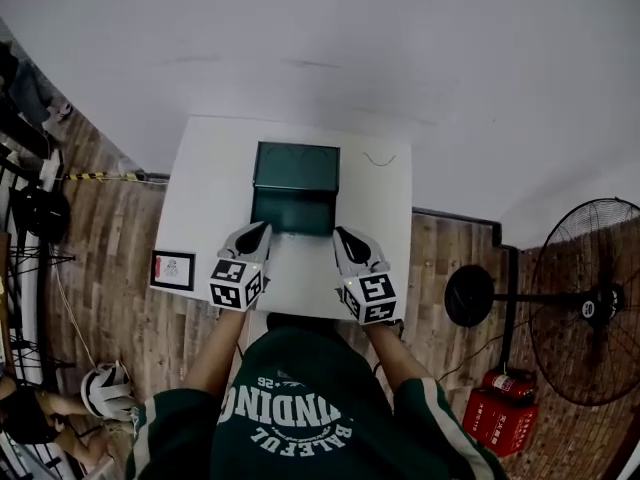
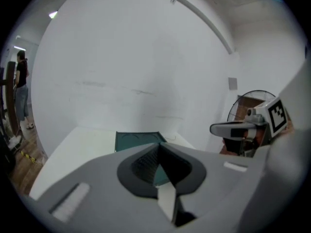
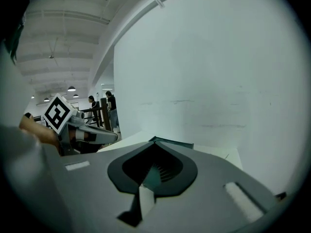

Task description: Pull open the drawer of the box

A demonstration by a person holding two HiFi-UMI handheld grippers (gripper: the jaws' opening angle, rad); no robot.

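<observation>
Starting at the left gripper (image 2: 159,144): pinched tip to tip, clamped on nothing. Same story over at the right gripper (image 3: 154,143): closed to a point, empty.

Moving out from the tips and straight onto the dark green rectangular box (image 1: 295,166), sitting centre and far on the white square table (image 1: 200,188). Lies dead ahead of both pairs of jaws, on the far side of them, with its near face turned toward the person. Holds what looks to be the drawer front (image 1: 292,211) on that near face, a darker green panel running left to right across the table; no handle or lip to be made out from here.

From above: parked one at each near corner of the box, left at the near left, right at the near right, just beside the panel. Touching or a hair short? Cannot tell. Level with each other too, so neither nearer than the other.

So, judging by the layout: calls for a pull toward the near edge, square to that long panel. Probably calls for opening up first as well, since closed tips can catch no edge. Plenty of bare table on the near side for the drawer to slide into.
</observation>
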